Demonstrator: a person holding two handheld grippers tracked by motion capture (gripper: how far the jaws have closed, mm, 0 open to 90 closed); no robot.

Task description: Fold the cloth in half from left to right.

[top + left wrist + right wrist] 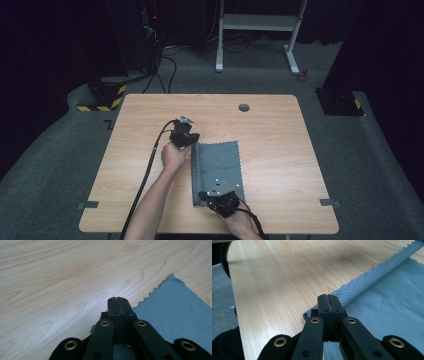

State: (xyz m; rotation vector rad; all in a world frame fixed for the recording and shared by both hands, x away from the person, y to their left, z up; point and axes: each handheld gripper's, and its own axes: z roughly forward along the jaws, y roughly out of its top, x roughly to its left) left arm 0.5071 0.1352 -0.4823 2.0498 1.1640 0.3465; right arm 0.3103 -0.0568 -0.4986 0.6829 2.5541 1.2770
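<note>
High view: grey cloth (218,167) lies flat on the counter (280,150), left claw (186,140) clamped on its far-left corner, right claw (214,201) clamped on the near-left corner. Both grips look set along the left edge. Fold or lift not yet started, so most of the job remains.

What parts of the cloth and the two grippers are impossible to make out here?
- High view: near corner of the cloth lies under the right gripper.
- Left gripper view: the left gripper hides the cloth edge it pinches.
- Right gripper view: the cloth's far end is cut off by the frame.
</note>
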